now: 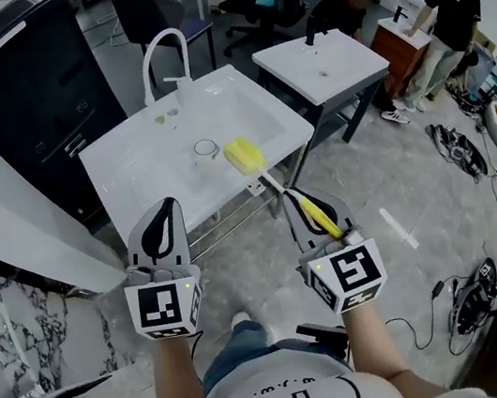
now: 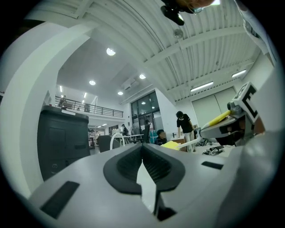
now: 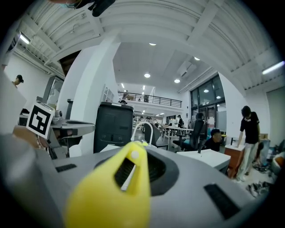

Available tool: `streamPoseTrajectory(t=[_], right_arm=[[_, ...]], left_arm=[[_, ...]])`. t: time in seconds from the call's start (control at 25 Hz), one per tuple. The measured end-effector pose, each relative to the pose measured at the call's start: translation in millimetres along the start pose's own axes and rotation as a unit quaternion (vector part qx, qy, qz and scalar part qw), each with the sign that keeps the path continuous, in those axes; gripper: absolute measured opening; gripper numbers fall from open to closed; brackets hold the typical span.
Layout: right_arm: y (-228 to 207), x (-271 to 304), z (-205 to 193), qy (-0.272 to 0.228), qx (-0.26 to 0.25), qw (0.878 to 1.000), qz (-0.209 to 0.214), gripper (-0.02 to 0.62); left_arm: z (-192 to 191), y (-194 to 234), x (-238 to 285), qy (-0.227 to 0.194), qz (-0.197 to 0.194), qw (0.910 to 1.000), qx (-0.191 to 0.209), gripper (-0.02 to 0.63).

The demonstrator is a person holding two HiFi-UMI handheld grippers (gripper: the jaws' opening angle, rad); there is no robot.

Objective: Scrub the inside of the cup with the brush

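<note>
Two sinks stood on grey floor point(image 1: 270, 266): near sink point(image 1: 129, 167) at twelve o'clock held the cup point(image 1: 206, 148), far sink point(image 1: 350, 70) at one. Left gripper point(image 1: 169, 204) was closed, empty; right gripper point(image 1: 295, 198) clamped the brush point(image 1: 244, 155).

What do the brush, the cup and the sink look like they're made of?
The brush: matte yellow head, likely sponge; smooth handle, probably plastic. The cup: see-through, so glass or clear plastic. The sink: glossy white, looks ceramic, perhaps resin.
</note>
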State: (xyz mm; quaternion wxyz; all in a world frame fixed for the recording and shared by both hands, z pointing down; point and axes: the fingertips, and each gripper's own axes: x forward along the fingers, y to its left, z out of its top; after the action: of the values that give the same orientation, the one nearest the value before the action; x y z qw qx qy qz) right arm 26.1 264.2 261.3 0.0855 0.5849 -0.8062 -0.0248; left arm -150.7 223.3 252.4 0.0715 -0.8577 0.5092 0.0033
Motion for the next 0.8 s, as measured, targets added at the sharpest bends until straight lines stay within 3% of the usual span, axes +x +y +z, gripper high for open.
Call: streamPoseTrajectory(t=[0.44,0.8], right_arm=[[-37.3,81.8,-14.8,0.013,0.018,1.0,0.003,0.043],[-87.3,182.6,-30.1,0.028,0.021,0.998,0.056,0.043]], left_arm=[[-34.4,41.9,77.1,0.015,0.01,0.9988,-0.045,0.017],[-70.2,65.5,169.8,0.06,0.028,0.9966,-0.049,0.017]])
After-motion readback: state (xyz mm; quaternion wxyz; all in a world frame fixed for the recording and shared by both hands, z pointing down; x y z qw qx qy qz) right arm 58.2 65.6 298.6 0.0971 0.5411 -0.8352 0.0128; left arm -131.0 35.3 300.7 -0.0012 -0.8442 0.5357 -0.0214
